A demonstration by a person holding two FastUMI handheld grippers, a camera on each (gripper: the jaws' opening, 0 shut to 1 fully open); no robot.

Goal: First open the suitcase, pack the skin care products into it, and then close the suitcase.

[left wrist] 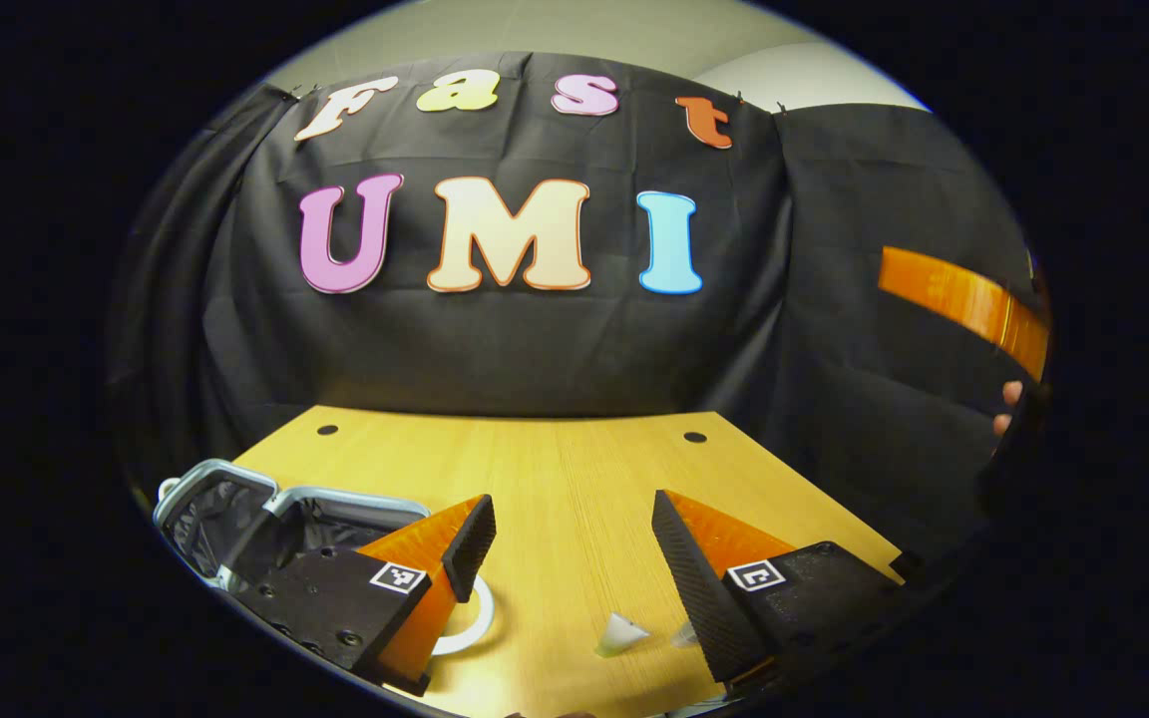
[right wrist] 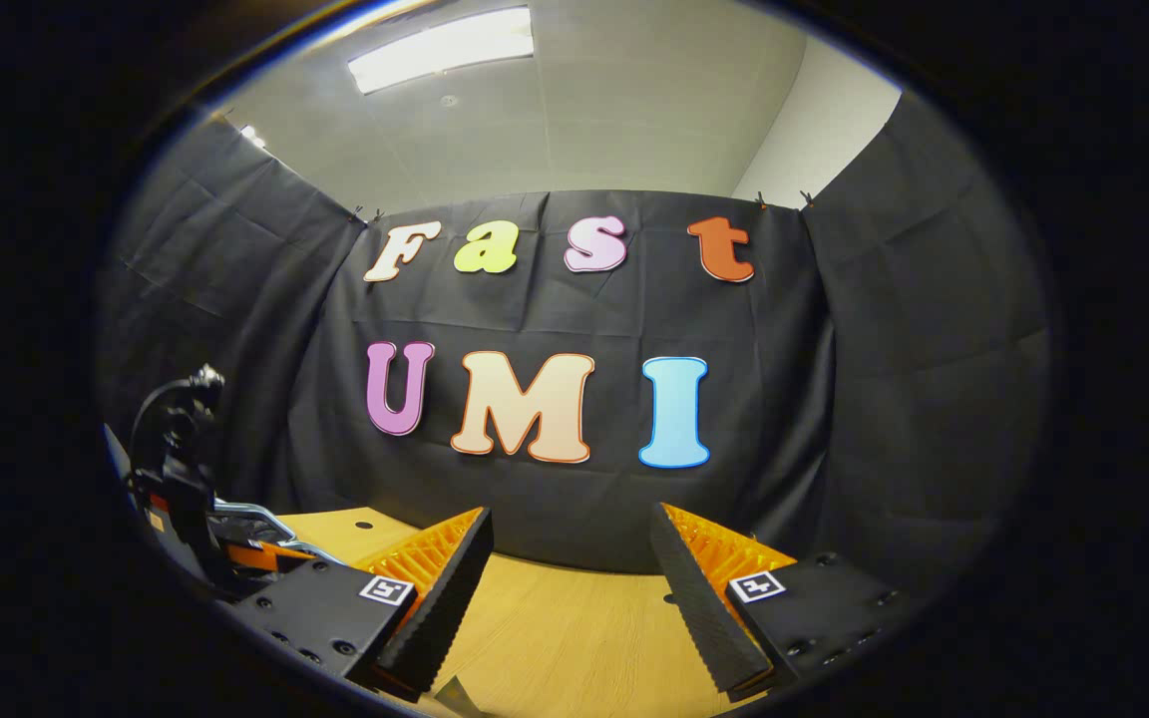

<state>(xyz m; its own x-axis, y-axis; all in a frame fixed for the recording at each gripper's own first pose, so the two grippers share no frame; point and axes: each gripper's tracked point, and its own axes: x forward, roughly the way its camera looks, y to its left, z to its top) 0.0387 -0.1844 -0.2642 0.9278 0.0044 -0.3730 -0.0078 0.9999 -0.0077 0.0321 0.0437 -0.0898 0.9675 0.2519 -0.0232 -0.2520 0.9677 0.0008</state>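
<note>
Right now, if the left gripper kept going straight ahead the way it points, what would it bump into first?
Probably nothing close: the left gripper is open, and ahead of it lies bare wooden table. Carrying straight on, it would likely first reach the black cloth wall behind the table, though depth is hard to judge.

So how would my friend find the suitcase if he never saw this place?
Start at the wooden table in front of the black cloth wall. In the left gripper view, look to its near left corner, beside the left gripper, whose jaws stand open. The suitcase lies there open, with a pale rim and dark lining, far bigger than the small white items nearby.
</note>
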